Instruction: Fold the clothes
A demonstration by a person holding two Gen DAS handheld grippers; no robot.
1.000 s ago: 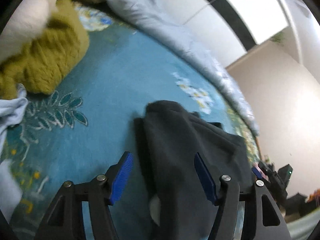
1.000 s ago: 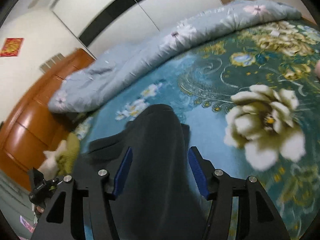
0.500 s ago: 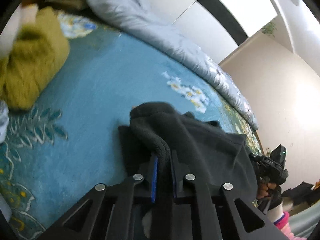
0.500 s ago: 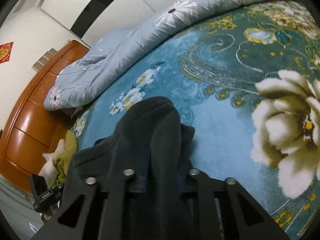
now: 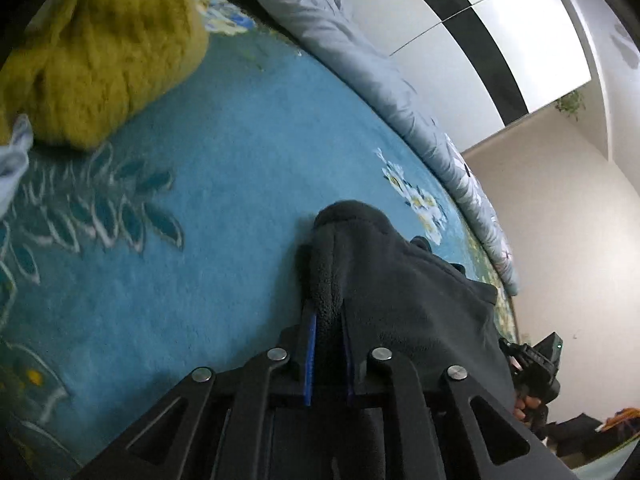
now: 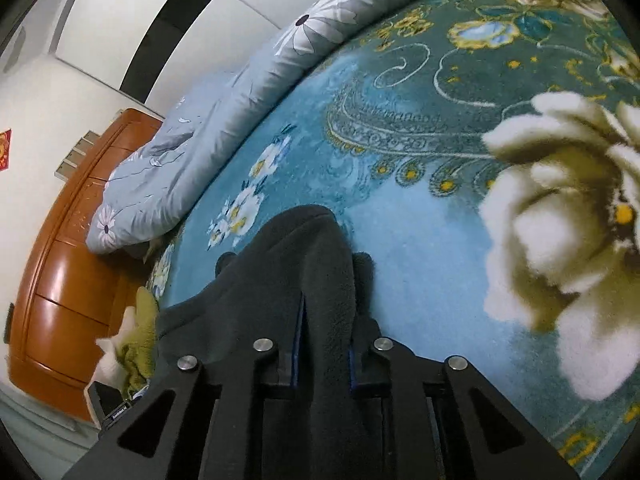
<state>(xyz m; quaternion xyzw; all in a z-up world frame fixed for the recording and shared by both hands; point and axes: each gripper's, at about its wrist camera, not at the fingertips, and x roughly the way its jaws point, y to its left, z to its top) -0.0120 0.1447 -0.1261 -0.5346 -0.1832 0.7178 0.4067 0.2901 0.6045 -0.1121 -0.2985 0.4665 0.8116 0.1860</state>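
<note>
Left wrist: tool (image 5: 327, 322) pinching fleece (image 5: 400, 280).

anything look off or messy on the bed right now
Nothing damaged or spilled. The dark fleece garment is bunched in a ridge, pinched at either end by the left gripper and right gripper. A fuzzy olive-green item lies crumpled on the blue floral blanket, and the grey duvet is pushed in a heap along the edge.

Left gripper (image 5: 328, 320), right gripper (image 6: 324, 320): jaws clamped

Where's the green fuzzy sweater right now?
Upper left of the left wrist view, the green fuzzy sweater lies on the blue floral blanket, beside the grey quilt.
</note>
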